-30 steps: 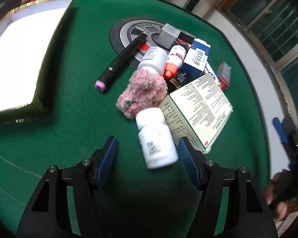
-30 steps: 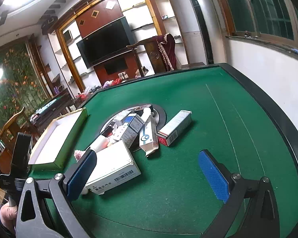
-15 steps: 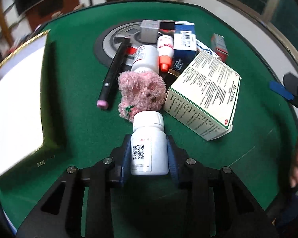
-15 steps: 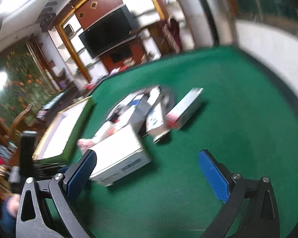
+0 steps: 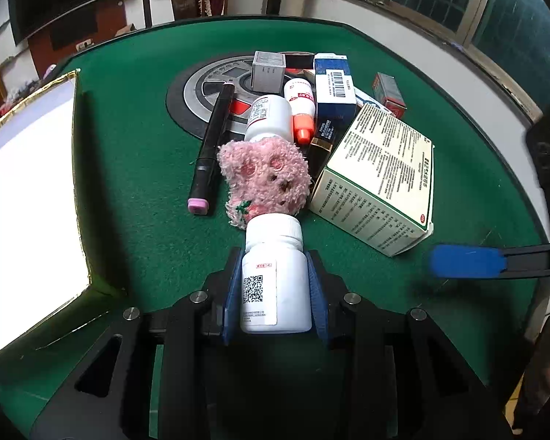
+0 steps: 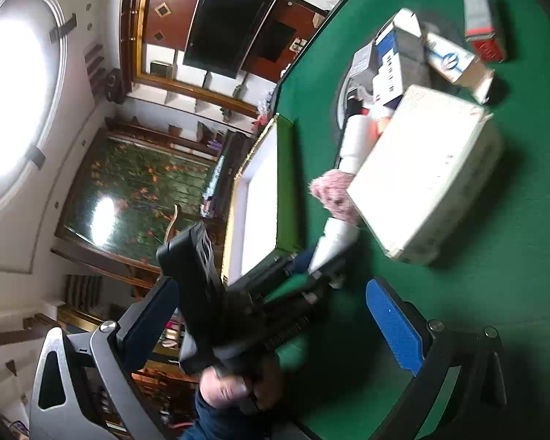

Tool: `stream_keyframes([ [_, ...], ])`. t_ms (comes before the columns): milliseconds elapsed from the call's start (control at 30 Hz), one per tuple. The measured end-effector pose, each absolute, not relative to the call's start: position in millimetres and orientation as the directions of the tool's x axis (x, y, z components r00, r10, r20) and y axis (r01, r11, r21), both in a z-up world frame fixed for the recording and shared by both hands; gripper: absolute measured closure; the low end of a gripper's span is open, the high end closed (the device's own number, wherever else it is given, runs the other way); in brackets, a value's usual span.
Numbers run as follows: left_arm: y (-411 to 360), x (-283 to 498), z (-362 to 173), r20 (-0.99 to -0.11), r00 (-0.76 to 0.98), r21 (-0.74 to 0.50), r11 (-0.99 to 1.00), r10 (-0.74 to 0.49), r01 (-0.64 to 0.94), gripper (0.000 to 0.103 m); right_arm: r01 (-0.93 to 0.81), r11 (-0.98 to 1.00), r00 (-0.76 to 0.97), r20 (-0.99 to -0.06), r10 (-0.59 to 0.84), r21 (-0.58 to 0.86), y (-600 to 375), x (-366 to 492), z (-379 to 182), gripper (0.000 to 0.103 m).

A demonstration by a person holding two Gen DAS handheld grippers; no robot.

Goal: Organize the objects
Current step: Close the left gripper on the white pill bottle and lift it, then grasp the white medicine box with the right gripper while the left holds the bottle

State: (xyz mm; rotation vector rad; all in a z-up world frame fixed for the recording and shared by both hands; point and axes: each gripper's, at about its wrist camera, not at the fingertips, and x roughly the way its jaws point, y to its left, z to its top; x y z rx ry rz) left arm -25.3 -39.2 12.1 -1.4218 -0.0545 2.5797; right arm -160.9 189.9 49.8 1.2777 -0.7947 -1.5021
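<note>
My left gripper [image 5: 274,256] is shut on a white pill bottle [image 5: 275,286] with a QR label. The bottle lies lengthwise between the blue pads, its cap touching a pink plush toy [image 5: 264,179]. Behind the toy are a black marker [image 5: 211,146], a second white bottle [image 5: 269,117], an orange-capped bottle [image 5: 302,110] and several small boxes. A large white medicine box [image 5: 377,179] lies to the right. My right gripper [image 6: 271,286] is open with nothing gripped and is strongly rolled. It looks across at the left gripper [image 6: 311,267] and the held bottle [image 6: 333,242]. One of its blue pads [image 5: 465,262] shows at the right.
A white tray with a gold rim [image 5: 29,190] sits at the left of the green felt table [image 5: 135,139]. A round grey disc [image 5: 198,91] lies at the table's middle under the pile. A red box [image 5: 388,93] lies far right. A person's hand [image 6: 231,388] grips the left tool.
The left jaws closed onto the white bottle, and the left wrist rolled to square up the view. The right gripper rolled hard, dropped and swung toward the left gripper.
</note>
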Motion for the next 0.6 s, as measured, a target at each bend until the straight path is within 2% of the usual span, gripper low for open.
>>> stream_keyframes([
  [67,-38.3,-25.8,12.0,-0.832,-0.522,-0.13,-0.98,0.189,-0.148,0.069,0.21,-0.34,0.007,-0.349,-0.937,0.917,187.2,-168.0,38.5,0.001],
  [167,-33.8,-29.1,10.7,-0.832,-0.525,-0.124,-0.982,0.182,-0.144,0.069,0.209,-0.482,-0.139,-0.462,-0.876,0.851,210.9,-177.5,49.9,0.001],
  [333,-30.9,-30.3,10.0,-0.834,-0.524,-0.12,-0.984,0.173,-0.134,0.069,0.224,-0.811,-0.4,-0.708,-0.582,0.54,245.0,-185.2,85.8,0.001],
  [533,-30.5,-28.1,8.2,-0.833,-0.531,-0.1,-0.986,0.155,-0.132,0.069,0.3,-0.898,-0.457,-0.779,-0.431,0.321,220.7,-194.4,92.9,0.001],
  [600,-29.7,-27.9,8.0,-0.831,-0.534,-0.103,-0.987,0.154,-0.124,0.069,0.315,-0.902,-0.435,-0.8,-0.414,0.295,206.1,-202.6,85.8,0.001],
])
